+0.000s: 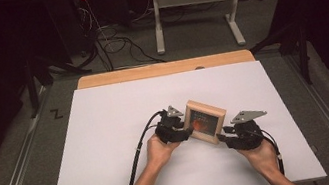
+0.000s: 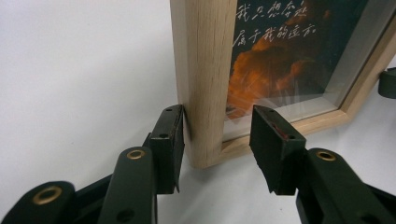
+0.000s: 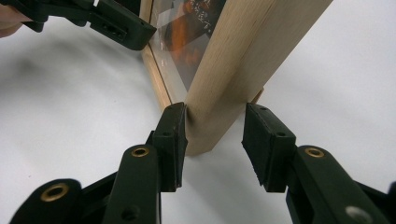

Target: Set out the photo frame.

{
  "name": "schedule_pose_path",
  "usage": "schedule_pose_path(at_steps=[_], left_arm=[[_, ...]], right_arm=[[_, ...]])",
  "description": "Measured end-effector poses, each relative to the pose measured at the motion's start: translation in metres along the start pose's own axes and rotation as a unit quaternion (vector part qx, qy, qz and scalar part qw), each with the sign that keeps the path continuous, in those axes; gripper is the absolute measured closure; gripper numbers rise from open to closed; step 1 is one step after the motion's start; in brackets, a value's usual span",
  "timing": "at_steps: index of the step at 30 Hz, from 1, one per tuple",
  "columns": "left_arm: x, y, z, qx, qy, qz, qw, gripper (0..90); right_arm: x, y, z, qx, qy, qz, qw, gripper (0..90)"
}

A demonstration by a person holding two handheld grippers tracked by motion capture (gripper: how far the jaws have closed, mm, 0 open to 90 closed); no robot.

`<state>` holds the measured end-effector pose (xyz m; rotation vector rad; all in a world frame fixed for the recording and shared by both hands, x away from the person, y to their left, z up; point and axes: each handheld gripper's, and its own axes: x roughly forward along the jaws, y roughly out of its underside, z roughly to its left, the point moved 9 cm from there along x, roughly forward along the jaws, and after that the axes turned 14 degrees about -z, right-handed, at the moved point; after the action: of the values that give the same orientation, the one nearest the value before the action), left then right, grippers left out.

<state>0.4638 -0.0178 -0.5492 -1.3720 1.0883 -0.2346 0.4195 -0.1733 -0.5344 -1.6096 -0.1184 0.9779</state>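
Straddling opposite lower corners of one wooden frame point(image 1: 205, 121), both grippers sit with jaws spread and nothing pinched. The frame stands near the middle of the white board point(image 1: 108, 132), leaning somewhat, with a dark print under glass showing an orange shape and pale script. The left gripper point(image 2: 217, 140) has its left jaw touching the outer face of the frame's side rail, while its right jaw stands apart in front of the glass. The right gripper point(image 3: 214, 140) shows the same pattern at the other corner: left jaw against the wood, right jaw clear of it. Judged from this, neither tool has a hold, so the frame rests on its own bottom edge and on whatever prop lies behind it, which cannot be seen. Risks noted: closing one gripper ahead of the other could twist or slide the frame across the smooth board; the left gripper's inner jaw closes toward the glass, so a hard squeeze may load or scratch the pane; both bites are low at the corners, so a lift could let the frame swing or slip out; a nudge from either touching jaw could tip it backward. Count: one frame, two grippers, four jaws, two hands, one board on one table point(image 1: 163, 69).
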Motion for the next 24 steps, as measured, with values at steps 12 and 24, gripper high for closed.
schedule_pose_path(at_steps=[12,24], left_arm=[[-0.0070,0.0043,-0.0052,-0.001,0.007,0.010,0.9999,57.1],[-0.0047,-0.0039,-0.0049,0.017,0.000,-0.001,0.9999,51.1]], right_arm=[[0.0019,0.0007,-0.0029,-0.001,0.012,0.002,0.9999,59.9],[0.0023,0.0004,-0.0039,-0.005,0.011,0.003,0.9999,60.1]])
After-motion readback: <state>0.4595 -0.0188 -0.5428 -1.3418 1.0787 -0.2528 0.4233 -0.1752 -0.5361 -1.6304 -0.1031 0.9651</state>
